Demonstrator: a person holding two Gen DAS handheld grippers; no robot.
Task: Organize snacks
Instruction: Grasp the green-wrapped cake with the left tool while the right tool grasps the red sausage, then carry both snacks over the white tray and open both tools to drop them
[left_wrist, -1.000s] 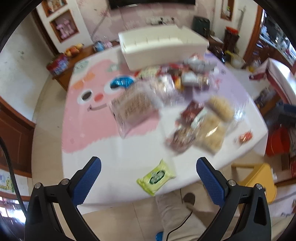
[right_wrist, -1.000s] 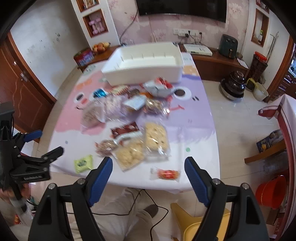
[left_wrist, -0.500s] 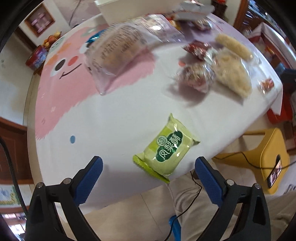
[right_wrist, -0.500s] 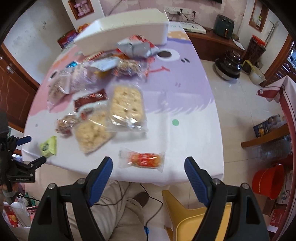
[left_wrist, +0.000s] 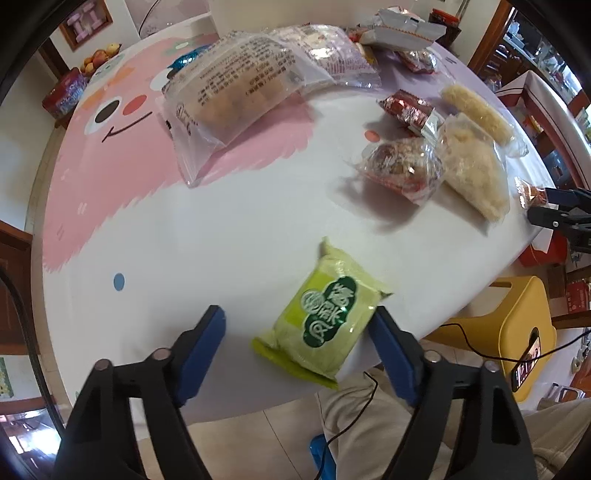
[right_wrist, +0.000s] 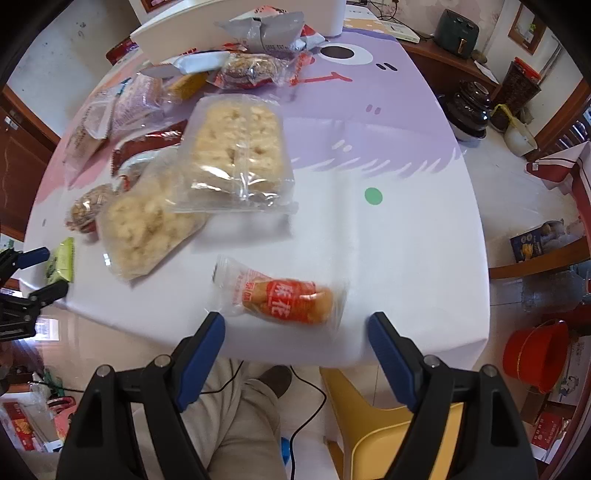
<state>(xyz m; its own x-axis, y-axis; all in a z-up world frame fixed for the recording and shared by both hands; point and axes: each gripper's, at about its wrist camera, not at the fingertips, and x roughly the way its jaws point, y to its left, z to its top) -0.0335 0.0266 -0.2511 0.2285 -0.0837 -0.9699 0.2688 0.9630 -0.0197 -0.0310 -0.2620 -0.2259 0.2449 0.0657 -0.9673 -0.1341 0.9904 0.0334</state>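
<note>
Barely anything is sorted yet: the long white plastic storage box (right_wrist: 236, 26) stands at the far end of the bench (left_wrist: 221, 236), and every packet in view lies loose on the cartoon-printed cloth. Whether anything is already in the box cannot be told, since only its outer wall shows.

The left tongs (left_wrist: 297, 328) straddle the small lime-green foil snack packet (left_wrist: 325, 314) at the near edge of the bench. Their jaws have just been closing around it; the right blue pad seems to meet the packet's corner while the left pad stands clear, so it is not yet pinched.

The right tongs (right_wrist: 295, 330) hang spread wide just short of the clear wrapper with the orange-red fried twist (right_wrist: 284, 295), also near the bench edge, touching nothing.

Beyond them wait the clear bag of pale puffed squares (right_wrist: 236, 147), the bag of yellowish crisped rice (right_wrist: 144, 225), the red foil bar (left_wrist: 406, 107), and a heap of mixed packets before the box. Nearly all the work remains.
</note>
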